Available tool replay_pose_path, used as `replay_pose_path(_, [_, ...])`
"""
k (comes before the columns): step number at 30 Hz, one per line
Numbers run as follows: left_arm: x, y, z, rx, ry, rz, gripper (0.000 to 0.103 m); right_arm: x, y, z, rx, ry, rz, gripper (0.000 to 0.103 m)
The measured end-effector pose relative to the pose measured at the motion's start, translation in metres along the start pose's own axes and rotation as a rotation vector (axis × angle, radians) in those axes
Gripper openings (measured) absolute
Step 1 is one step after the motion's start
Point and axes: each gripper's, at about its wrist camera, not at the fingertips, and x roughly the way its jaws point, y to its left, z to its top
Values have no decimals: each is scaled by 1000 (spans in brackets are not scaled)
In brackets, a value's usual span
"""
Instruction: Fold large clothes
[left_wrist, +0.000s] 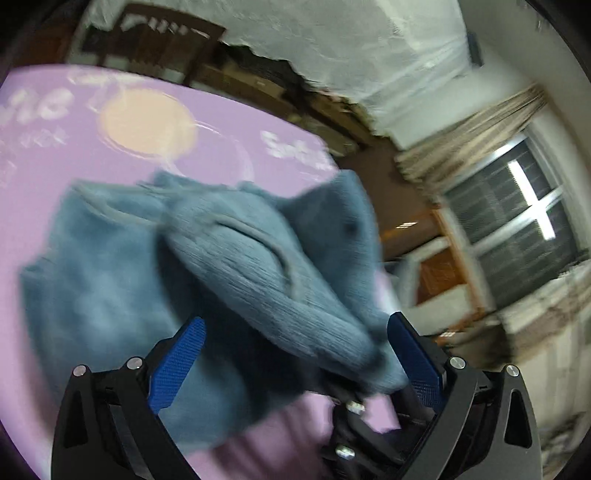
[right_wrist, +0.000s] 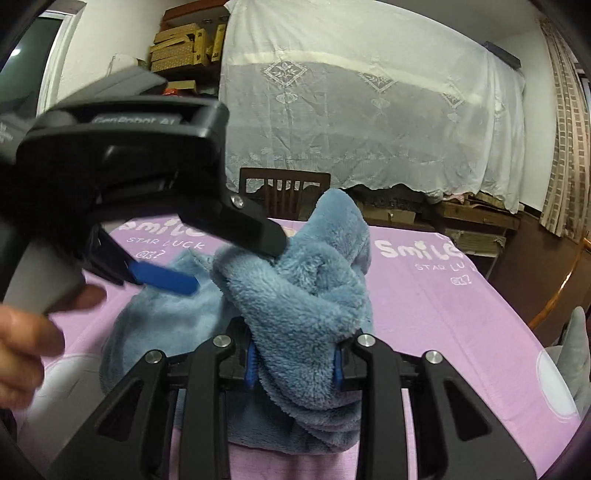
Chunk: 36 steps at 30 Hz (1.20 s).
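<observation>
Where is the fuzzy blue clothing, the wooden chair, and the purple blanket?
fuzzy blue clothing (right_wrist: 295, 306), right wrist view, on the bunched fleece above the gripper.
wooden chair (right_wrist: 284, 184), right wrist view, on its slatted backrest.
purple blanket (right_wrist: 443, 302), right wrist view, on a bare stretch right of the clothing.

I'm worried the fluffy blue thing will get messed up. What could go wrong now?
The right gripper squeezes a thick bunch of the blue fleece garment, so it may slip out. The left gripper is open, with the fleece only draped between its fingers, so that side could drop and leave a lumpy fold on the purple blanket.
</observation>
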Motion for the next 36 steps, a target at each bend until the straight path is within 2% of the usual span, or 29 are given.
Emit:
replay_pose_path(2, [1,-11,-3,31,0,-58,99,0,-7,0,34,4,3,28])
replay_pose_path(5, [15,-18,-6,60,4,-2,99,-5,-4,-3,18,-5,33,28])
replay_pose_path(8, [24,-5,-5,-2,1,-18,99,-13,17,-15,-127,-23,14,28])
replay_pose_path(11, [18,6,-2,-14,-31,3,99,-16,33,-27,-254,-31,5,28])
replay_pose_path(14, [21,16,-1,-7,-31,41,99,-21,40,-32,-309,-48,6,28])
replay_pose_path(15, [20,20,0,-9,-31,55,88,-20,42,-33,-325,-46,5,28])
replay_pose_path(16, [26,24,0,-11,-21,73,66,-19,43,-34,-335,-40,4,28])
replay_pose_path(19, [30,33,2,-33,-17,53,41,-12,44,-37,-381,-5,0,31])
replay_pose_path(21, [25,34,3,-26,-34,70,38,-8,43,-40,-422,12,-11,39])
replay_pose_path(23, [15,32,5,-14,-57,82,38,-8,41,-45,-467,6,-49,61])
replay_pose_path(24, [10,29,4,-3,-65,93,38,-4,40,-47,-480,0,-61,62])
replay_pose_path(25, [5,25,5,11,-76,107,36,-2,40,-48,-495,4,-68,61])
replay_pose_path(26, [0,21,5,24,-89,123,36,1,40,-47,-505,9,-71,42])
replay_pose_path(27, [-5,18,6,35,-104,142,35,0,41,-45,-499,7,-62,28])
replay_pose_path(29, [-23,15,7,58,-144,173,35,-6,40,-32,-453,-22,-17,24])
replay_pose_path(33, [-68,26,7,87,-208,238,36,-11,54,-3,-434,-42,75,23])
replay_pose_path(36, [-81,51,6,73,-199,288,39,-2,73,2,-449,-14,141,23])
